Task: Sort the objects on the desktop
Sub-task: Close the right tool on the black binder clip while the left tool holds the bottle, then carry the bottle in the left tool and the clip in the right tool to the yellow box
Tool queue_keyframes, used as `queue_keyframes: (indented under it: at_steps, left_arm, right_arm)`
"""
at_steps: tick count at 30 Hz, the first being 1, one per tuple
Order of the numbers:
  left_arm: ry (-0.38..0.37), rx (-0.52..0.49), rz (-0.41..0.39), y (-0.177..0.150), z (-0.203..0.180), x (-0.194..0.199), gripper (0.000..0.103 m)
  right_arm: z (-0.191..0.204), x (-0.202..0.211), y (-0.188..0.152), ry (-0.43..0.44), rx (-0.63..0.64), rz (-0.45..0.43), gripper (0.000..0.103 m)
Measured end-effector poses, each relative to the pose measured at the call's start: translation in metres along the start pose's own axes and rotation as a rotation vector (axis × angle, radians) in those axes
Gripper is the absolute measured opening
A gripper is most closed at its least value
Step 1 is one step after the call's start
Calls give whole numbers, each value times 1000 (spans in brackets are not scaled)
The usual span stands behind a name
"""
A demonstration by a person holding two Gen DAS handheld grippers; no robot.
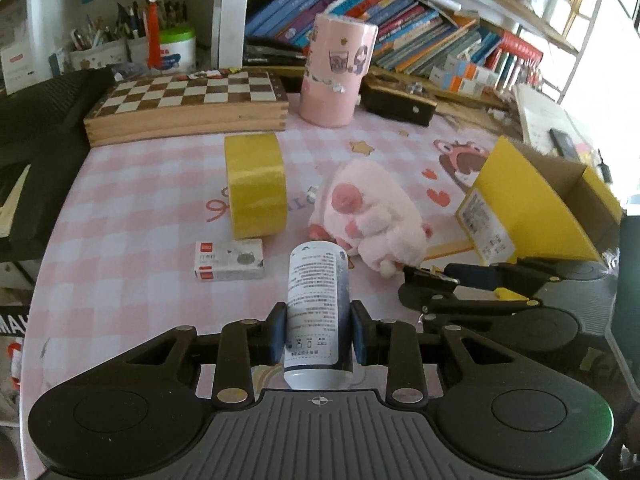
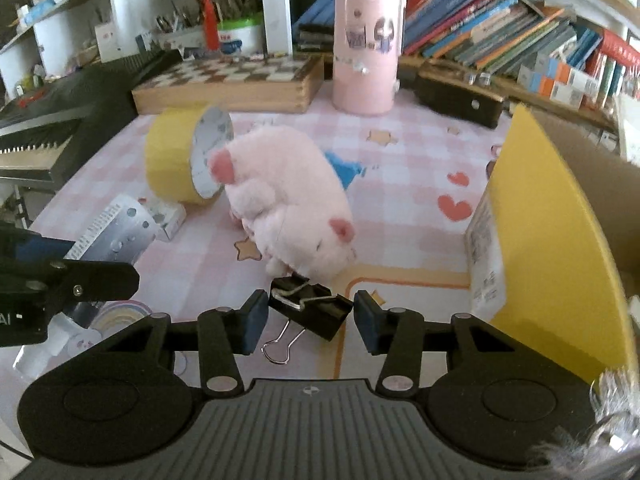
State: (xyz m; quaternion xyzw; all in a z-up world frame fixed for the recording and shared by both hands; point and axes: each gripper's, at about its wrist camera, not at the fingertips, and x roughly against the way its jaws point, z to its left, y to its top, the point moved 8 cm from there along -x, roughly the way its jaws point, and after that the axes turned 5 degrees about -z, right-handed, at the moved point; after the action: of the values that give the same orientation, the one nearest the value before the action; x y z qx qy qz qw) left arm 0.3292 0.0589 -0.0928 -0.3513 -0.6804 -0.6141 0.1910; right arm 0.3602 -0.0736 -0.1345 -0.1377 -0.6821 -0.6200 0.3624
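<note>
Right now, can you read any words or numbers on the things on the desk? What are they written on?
White bottle held in the left tongs: many lines of small print, too small to read.
Small white box with a red corner: print too blurred to read.
Yellow box: white label on its side, too small to read.
Pink cylinder: picture stickers only, no readable words.
Books on the shelf: spine titles too blurred to read.
</note>
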Motion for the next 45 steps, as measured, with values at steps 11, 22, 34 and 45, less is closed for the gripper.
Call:
queue_keyframes:
  at_steps: [11, 22, 34, 45]
  left_arm:
    - [-50, 33, -73, 5, -4, 33, 31]
    - [-106, 18, -137, -5, -9, 79, 31]
    - [-168, 2, -126, -51, -16, 127, 31]
    - [-226, -60, -98, -86, -30, 153, 31]
  right_arm:
    - [10, 42, 14, 31, 10, -43, 44]
    - [29, 100, 8, 42, -21, -82, 44]
    - [60, 146, -43, 6, -70, -57, 44]
    - [77, 182, -90, -31, -155, -30, 44]
